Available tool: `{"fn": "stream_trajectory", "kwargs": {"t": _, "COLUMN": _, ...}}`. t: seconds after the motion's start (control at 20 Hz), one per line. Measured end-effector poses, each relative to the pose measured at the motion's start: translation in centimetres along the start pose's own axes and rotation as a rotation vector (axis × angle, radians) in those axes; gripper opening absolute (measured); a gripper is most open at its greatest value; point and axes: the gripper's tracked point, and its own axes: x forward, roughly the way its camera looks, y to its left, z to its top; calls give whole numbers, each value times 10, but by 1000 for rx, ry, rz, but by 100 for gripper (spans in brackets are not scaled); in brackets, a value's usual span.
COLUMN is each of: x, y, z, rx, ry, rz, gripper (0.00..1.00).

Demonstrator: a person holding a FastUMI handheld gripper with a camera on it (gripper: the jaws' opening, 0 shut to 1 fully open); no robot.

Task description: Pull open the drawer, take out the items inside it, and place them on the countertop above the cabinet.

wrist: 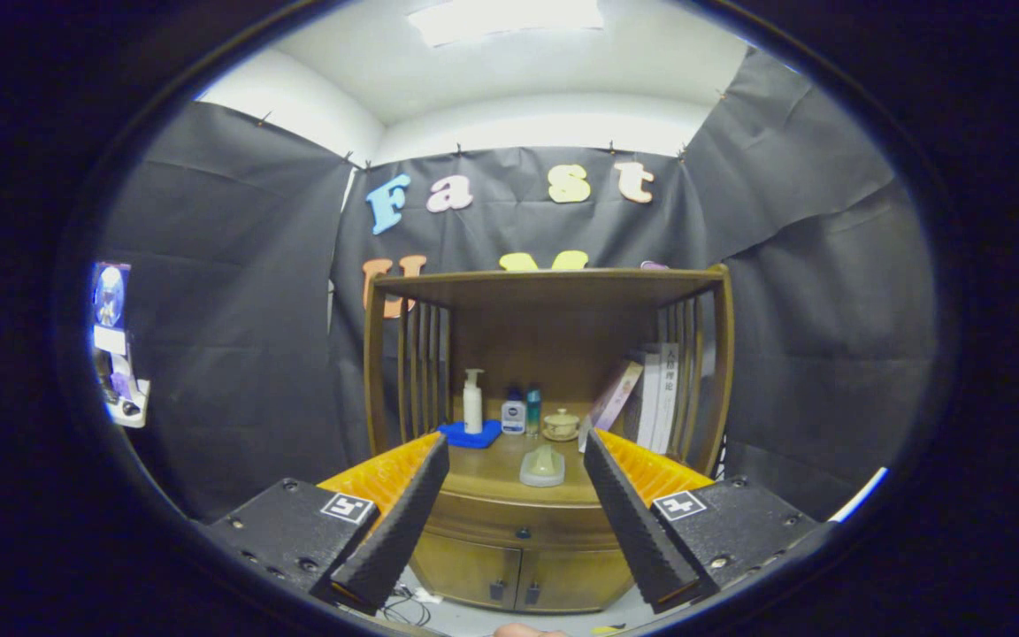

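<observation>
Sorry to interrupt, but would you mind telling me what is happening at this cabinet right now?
A person is aiming the hand-held gripper at a wooden cabinet. Its fingers are spread apart and hold nothing, some way short of the furniture. The drawer under the countertop looks closed, its small knob untouched. On the countertop sit a pump bottle on a blue cloth, small bottles, a lidded cup and books.

The drawer [523, 522] is a wide, curved-front wooden panel with one small dark knob at its centre. It sits fully closed, flush with the cabinet front, in the lower centre of the frame. The wooden countertop [496, 473] lies directly above it, level.
</observation>
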Motion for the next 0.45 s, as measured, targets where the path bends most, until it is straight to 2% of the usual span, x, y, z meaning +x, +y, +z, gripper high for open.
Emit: {"fn": "stream_trajectory", "kwargs": {"t": 0.45, "x": -17, "y": -20, "z": 32, "rx": 11, "ry": -106, "rz": -19, "gripper": 100}}
